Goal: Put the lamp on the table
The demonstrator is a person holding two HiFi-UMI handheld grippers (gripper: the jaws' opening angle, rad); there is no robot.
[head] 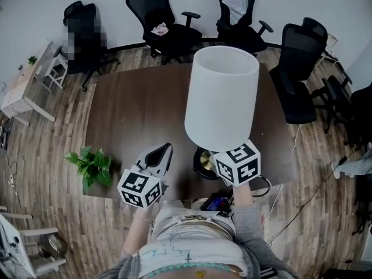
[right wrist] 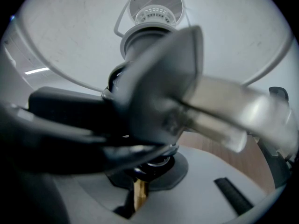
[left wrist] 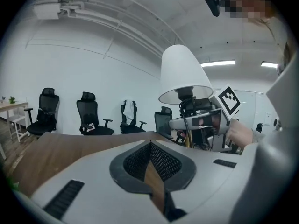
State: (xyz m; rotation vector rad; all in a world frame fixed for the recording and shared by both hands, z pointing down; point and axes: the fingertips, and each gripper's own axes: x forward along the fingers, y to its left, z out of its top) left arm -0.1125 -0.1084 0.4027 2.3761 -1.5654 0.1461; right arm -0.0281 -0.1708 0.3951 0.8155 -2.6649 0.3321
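Holding the lamp [head: 222,95] upright over the near right part of the dark wooden table [head: 133,115], right gripper [right wrist: 140,181] clamped tight on the thin brass stem [right wrist: 138,194] just under the socket. Topped with a plain white shade [left wrist: 184,73], smooth, somewhat narrower at the top, open underneath onto a white wire frame and a ribbed bulb holder. Ending below in a dark round base [head: 204,161] with a brass glint, at the table's near edge; cannot tell whether touching the wood. Carrying nothing in the left gripper [head: 165,151], jaws pressed together, just left of the lamp and apart from it. Potted plant [head: 90,167] at the table's near left corner.
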